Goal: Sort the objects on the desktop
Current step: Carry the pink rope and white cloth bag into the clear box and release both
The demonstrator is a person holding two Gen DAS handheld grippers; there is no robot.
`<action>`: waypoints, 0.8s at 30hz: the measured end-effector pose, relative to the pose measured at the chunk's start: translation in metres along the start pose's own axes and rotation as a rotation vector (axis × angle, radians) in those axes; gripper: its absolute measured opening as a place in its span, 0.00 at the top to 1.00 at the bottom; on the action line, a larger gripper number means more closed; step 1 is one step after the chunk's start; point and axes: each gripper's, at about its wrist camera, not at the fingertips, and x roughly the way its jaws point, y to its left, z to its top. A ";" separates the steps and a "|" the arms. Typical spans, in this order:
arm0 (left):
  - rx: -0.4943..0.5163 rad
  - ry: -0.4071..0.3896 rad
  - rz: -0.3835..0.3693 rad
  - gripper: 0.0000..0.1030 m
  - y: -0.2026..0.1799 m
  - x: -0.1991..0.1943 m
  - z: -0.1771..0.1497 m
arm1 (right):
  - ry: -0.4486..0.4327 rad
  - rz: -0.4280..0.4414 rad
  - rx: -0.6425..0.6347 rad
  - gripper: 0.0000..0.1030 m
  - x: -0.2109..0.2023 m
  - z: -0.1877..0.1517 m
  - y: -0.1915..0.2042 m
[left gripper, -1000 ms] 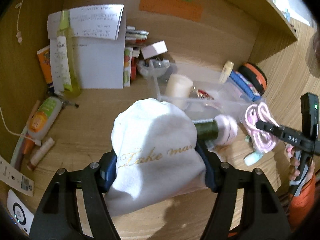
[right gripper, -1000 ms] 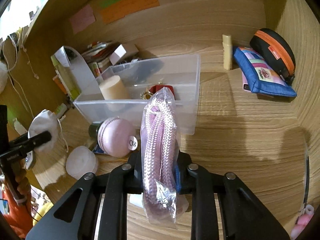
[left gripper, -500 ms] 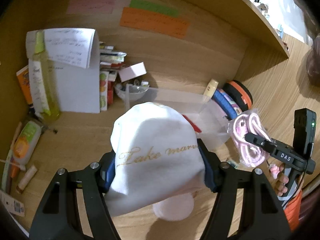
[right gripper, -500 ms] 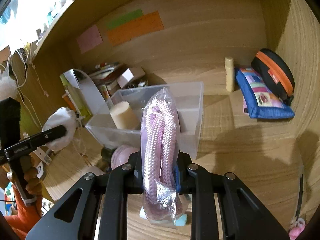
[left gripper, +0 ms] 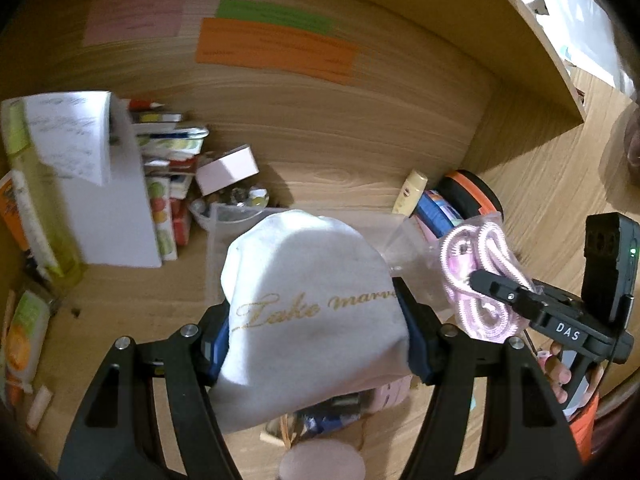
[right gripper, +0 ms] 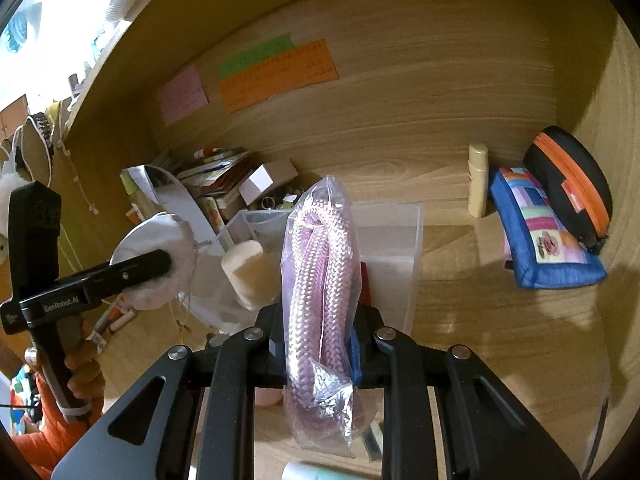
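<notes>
My left gripper (left gripper: 316, 332) is clenched on a white cloth pouch (left gripper: 312, 312) with gold script across it; the blue pads press into both sides and the pouch bulges up between the fingers, hiding much of the desk behind. In the right wrist view that same pouch (right gripper: 154, 256) sits off to the left, raised above the desk surface, with a thin drawstring dangling under it.

My right gripper (right gripper: 318, 344) is grasping a clear plastic bag of pink braided rope (right gripper: 320, 280). The bag stands upright between the fingers, its crumpled bottom hanging below them. From the left wrist view the rope bag (left gripper: 480, 276) is on the right, just beside the pouch, and a hand (left gripper: 558, 376) wraps the handle beneath it.

Both held things hang in front of a clear plastic bin (right gripper: 400, 240) that stands on the wooden desk (right gripper: 500, 320). Inside the bin, on its left side, a cream cylinder (right gripper: 248, 272) stands upright, and something red shows behind the rope bag; I cannot tell what it is.

Far right, against the back wall, lie a blue patchwork pouch (right gripper: 544, 240), a black case with an orange zip (right gripper: 572, 184) and a pale yellow tube (right gripper: 478, 184). Far left, a small white box (left gripper: 226, 168) rests on a heap of booklets, near a leaning white sheet (left gripper: 108, 208). Pink, green and orange notes (left gripper: 276, 48) are stuck on the wall.
</notes>
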 end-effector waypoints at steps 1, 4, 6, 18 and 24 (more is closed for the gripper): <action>0.005 0.004 -0.004 0.34 -0.002 0.005 0.003 | 0.002 0.002 0.001 0.82 0.003 0.002 -0.001; 0.029 0.020 -0.013 0.34 -0.009 0.021 0.009 | 0.009 0.001 0.006 0.82 0.014 0.008 -0.005; 0.040 0.033 -0.018 0.34 -0.013 0.030 0.011 | 0.014 0.000 0.010 0.82 0.021 0.013 -0.008; 0.088 0.145 -0.030 0.34 -0.027 0.091 0.009 | 0.052 -0.072 0.008 0.82 0.071 0.020 -0.019; 0.132 0.142 -0.005 0.34 -0.030 0.096 0.004 | 0.130 -0.085 -0.008 0.82 0.092 0.010 -0.022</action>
